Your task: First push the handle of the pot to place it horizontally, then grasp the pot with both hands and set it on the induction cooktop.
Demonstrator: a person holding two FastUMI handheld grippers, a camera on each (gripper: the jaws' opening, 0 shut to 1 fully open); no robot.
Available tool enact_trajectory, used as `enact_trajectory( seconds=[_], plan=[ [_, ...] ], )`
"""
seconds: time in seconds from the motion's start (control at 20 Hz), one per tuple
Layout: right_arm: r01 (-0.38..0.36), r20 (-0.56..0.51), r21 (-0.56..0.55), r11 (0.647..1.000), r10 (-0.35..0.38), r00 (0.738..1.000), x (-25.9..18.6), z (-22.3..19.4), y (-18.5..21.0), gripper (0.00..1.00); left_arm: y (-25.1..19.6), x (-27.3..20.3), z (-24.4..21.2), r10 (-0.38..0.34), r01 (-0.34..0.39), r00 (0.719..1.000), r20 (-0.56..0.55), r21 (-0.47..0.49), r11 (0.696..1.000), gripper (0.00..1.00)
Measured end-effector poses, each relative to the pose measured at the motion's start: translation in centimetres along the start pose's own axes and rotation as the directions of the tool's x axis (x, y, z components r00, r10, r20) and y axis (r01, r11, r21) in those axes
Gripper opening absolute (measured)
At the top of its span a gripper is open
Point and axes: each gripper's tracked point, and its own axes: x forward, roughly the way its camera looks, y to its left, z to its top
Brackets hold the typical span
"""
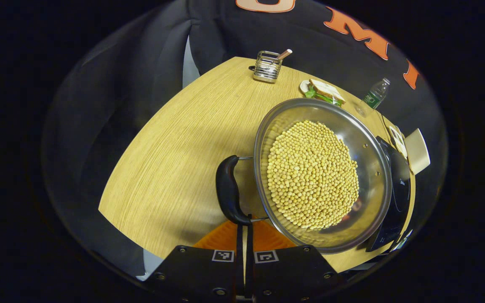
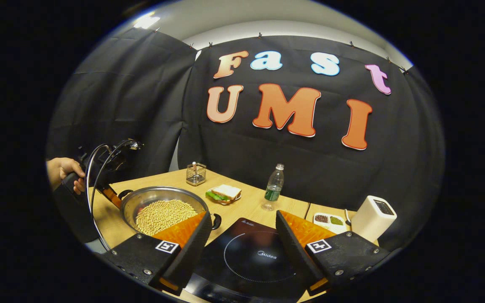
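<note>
The pot (image 1: 322,174), heaped with pale beans (image 1: 312,174), sits on the wooden table (image 1: 175,155) just left of the cooktop (image 2: 251,256), its rim touching or overlapping the cooktop's edge in the left gripper view. On the pot's far left side the left handle (image 1: 227,190) lies flat and level, likely turned that way so it can be pinched from the side. The left gripper (image 1: 244,235) sits right at that handle with its fingers drawn nearly together just below the handle's lower end; whether they actually clamp it I cannot tell. A hand (image 2: 63,170) holds that gripper left of the pot. To the pot's right, the right gripper (image 2: 240,235) hovers over the cooktop with its fingers spread wide and empty, the pot's right handle (image 2: 216,221) just beside its left finger, probably lining up for the two-handed lift.
</note>
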Motion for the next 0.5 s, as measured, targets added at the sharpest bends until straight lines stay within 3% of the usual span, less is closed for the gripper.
enact_trajectory(
  seconds=[0.5],
  plan=[
    [-0.081, -0.195, 0.156, 0.984, 0.111, 0.975, 2.3, -3.9, 4.9, 0.95, 1.9, 1.1, 2.6, 0.052, -0.056, 0.998, 0.047, 0.086, 0.995, 0.02]
  ],
)
